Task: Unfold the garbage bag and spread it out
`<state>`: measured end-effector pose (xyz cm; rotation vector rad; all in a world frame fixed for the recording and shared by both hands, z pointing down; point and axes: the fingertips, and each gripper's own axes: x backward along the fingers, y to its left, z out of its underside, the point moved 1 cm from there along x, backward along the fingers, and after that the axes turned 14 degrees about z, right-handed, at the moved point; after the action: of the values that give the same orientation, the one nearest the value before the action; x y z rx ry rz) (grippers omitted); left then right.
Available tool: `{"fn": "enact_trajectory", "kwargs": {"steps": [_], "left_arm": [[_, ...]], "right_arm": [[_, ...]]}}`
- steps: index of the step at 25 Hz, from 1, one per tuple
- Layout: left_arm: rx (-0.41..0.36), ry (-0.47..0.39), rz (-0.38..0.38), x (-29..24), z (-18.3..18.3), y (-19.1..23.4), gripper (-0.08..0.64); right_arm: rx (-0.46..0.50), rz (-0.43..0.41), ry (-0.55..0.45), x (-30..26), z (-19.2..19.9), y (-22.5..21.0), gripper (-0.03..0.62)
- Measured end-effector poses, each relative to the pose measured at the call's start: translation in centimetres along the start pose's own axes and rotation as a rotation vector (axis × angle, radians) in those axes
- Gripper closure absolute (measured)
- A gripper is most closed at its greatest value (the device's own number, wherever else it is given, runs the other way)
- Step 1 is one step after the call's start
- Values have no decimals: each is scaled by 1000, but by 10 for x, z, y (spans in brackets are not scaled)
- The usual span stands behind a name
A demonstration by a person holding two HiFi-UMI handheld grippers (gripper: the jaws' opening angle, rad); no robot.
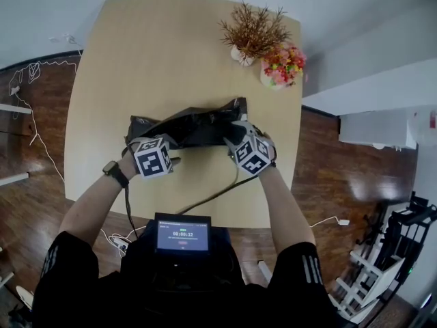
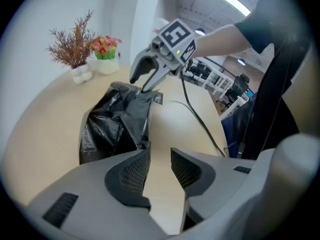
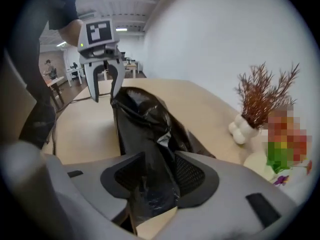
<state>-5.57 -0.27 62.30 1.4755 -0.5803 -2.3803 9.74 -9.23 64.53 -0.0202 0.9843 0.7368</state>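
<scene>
A pale wooden counter point(image 1: 136, 60) fills most of the head view, and both tools are held over its near half. A black garbage bag point(image 1: 198, 128), crumpled and only partly opened, lies on the counter as a band stretched from one tool to the other, its far corner raised beside the right tool.

The left tool point(image 2: 159, 150) points steeply down at the bag's left end. Its jaws stand apart with bare counter showing in the gap, and a corner of the bag touches the tip of one jaw from ahead. The right tool point(image 3: 159, 156) points down at the bag's other end. Its jaws are also apart, and a bunched fold of the glossy film stands in the gap between them and runs away ahead of it toward the left tool.

Beyond the right tool, at the counter's far corner, a dried brown sprig in a white vase point(image 1: 251, 33) stands just beside a pot of pink and red flowers point(image 1: 281, 65). A dark cable point(image 1: 212, 197) trails over the counter from behind the right tool to the near edge. A wristwatch point(image 1: 111, 169) sits on the arm behind the left tool.
</scene>
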Motion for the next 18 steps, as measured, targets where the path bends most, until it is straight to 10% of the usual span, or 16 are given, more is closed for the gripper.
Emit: {"fn": "enact_trajectory", "kwargs": {"steps": [8, 14, 18], "left_arm": [[-5, -82, -118, 44, -4, -4, 413], [-57, 41, -275, 69, 24, 2, 413], [80, -51, -277, 81, 32, 23, 413]], "right_arm": [[12, -145, 131, -27, 37, 22, 382], [-21, -175, 146, -24, 51, 33, 360], [-7, -194, 155, -17, 54, 31, 351]]}}
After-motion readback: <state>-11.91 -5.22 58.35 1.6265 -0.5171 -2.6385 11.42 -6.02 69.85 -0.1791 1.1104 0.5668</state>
